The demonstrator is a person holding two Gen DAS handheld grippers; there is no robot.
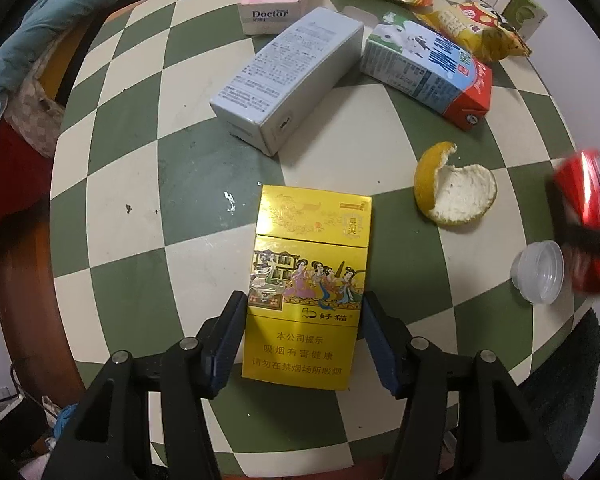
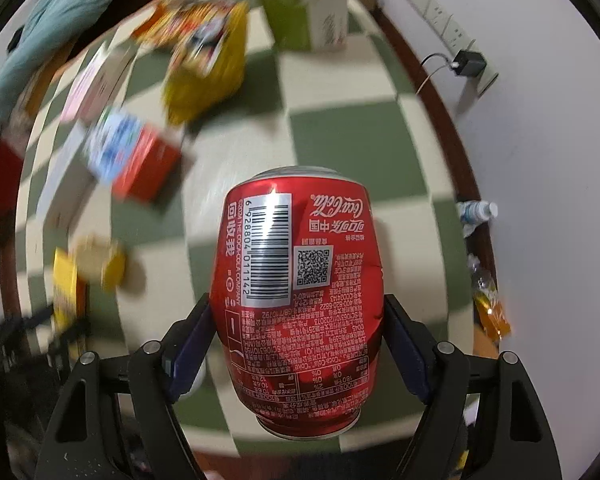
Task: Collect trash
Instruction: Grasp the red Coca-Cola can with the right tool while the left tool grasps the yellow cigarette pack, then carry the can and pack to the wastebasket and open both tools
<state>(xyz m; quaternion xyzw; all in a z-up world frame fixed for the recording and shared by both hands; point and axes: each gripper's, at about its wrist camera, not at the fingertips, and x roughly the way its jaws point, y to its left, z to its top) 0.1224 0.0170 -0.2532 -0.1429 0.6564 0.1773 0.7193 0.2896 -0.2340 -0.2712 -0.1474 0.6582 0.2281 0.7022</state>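
Left wrist view has the left gripper (image 1: 302, 330) straddling a yellow cigarette pack (image 1: 306, 292) lying flat on the checkered table (image 1: 140, 184); its blue pads (image 1: 228, 340) sit at the pack's long sides, whether pressing it I cannot tell. Beyond lie an orange peel (image 1: 454, 190) and a grey box (image 1: 288, 76). Right gripper (image 2: 298, 344) clamps a dented red cola can (image 2: 298, 296), lifted above the table.

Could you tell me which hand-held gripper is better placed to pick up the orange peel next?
Neither is free: the left brackets the yellow cigarette pack, the right holds the red can. The peel lies nearer the left.
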